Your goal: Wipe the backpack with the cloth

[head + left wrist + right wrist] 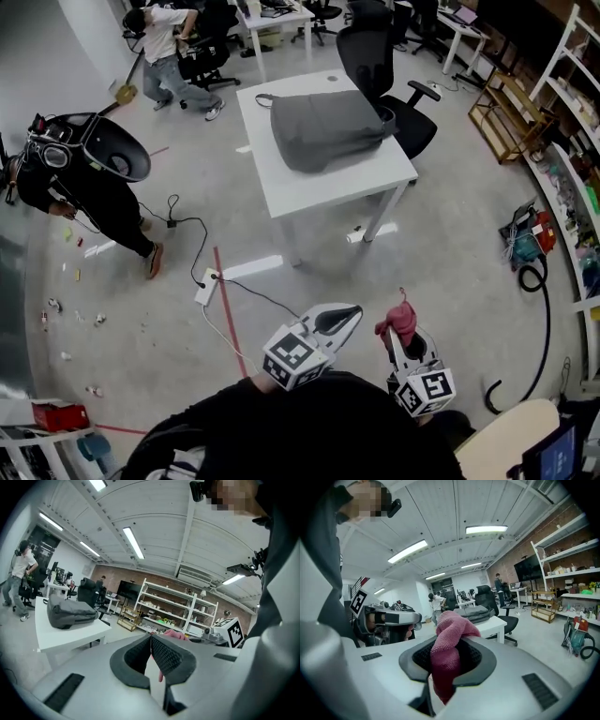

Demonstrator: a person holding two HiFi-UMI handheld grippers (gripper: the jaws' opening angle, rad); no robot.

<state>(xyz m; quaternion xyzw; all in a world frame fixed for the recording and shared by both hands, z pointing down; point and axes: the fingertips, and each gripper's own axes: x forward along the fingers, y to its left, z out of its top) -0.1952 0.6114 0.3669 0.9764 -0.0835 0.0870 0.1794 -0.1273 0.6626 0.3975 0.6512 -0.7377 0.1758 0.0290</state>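
A grey backpack lies flat on a white table some way ahead of me; it also shows in the left gripper view and the right gripper view. Both grippers hang low in front of my body, well short of the table. My left gripper has its jaws closed together with nothing between them. My right gripper is shut on a pink cloth, which bunches up above the jaws and hangs down below them.
A black office chair stands behind the table. A person in black bends over at the left. A power strip with cables lies on the floor between me and the table. Shelves line the right wall.
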